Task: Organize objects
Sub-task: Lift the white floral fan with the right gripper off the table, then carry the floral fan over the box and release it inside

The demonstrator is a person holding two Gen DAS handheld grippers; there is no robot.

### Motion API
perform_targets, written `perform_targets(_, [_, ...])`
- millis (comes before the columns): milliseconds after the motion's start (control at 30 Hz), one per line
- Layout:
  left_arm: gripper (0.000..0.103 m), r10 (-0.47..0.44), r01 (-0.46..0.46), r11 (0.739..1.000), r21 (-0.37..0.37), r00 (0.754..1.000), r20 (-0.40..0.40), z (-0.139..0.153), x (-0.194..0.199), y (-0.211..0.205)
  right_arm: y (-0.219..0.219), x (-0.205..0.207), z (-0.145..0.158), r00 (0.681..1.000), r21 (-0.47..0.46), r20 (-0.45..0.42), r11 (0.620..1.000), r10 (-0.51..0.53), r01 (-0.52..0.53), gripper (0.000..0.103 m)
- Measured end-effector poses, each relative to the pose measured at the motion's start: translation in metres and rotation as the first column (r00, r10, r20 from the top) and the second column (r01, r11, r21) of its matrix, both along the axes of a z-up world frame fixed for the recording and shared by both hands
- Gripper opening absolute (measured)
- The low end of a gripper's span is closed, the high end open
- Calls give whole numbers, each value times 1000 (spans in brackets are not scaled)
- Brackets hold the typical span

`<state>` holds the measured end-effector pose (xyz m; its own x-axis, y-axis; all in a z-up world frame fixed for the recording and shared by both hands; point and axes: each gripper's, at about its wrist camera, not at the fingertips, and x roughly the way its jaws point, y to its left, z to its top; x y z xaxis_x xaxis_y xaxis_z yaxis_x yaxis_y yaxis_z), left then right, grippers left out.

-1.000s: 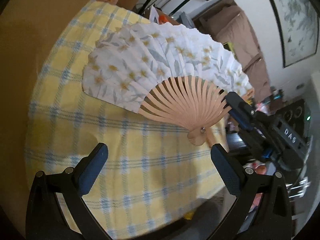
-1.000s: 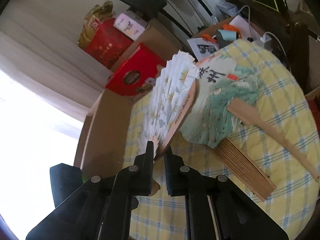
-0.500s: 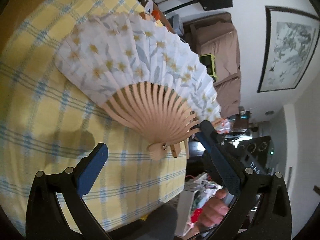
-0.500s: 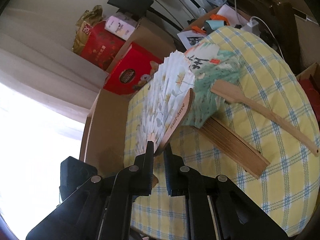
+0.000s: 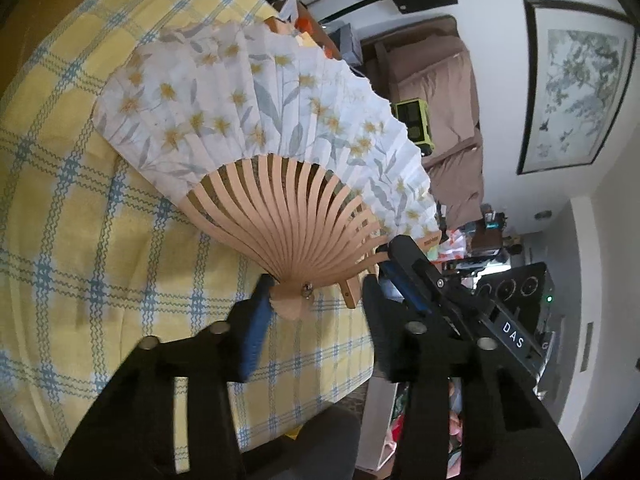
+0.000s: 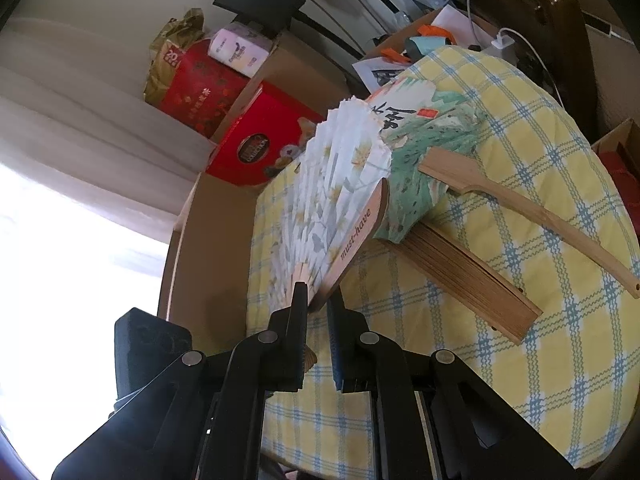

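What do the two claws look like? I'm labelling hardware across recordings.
Both claws are matte black plastic with angular linkage arms and round silver pivot bolts. The left claw has blue pads on its fingers. The right claw also has blue pads, and white "DAS" lettering on its body.

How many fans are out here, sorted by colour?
White flowered fan: 1
Green painted fan: 1
Total: 2 fans. The right gripper holds the white one; the green one lies on the yellow checked cloth.
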<state>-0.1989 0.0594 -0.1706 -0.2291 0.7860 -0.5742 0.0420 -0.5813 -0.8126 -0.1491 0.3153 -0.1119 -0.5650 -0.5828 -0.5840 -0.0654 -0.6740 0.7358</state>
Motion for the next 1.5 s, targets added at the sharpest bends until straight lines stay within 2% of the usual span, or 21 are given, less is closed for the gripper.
perform_targets(300, [17, -21, 13, 997, -73, 995, -100, 24, 9, -2, 2, 4, 21, 999, 23, -45, 1000, -15, 16, 10])
perform_targets(667, [16, -55, 25, 992, -125, 970, -235, 76, 24, -7, -2, 5, 61, 993, 39, -114, 999, 9, -4, 11])
perform_targets(967, [16, -32, -16, 989, -145, 946, -322, 123, 36, -24, -20, 6, 98, 981, 35, -187, 998, 51, -45, 11])
perform_targets(1267, [16, 25, -122, 973, -194, 899, -438, 164, 53, -64, -69, -4, 131, 961, 31, -241, 990, 138, -134, 12])
perform_targets(1500, [16, 86, -215, 951, -223, 874, -478, 180, 59, -115, -131, -21, 142, 938, 35, -261, 974, 226, -225, 12])
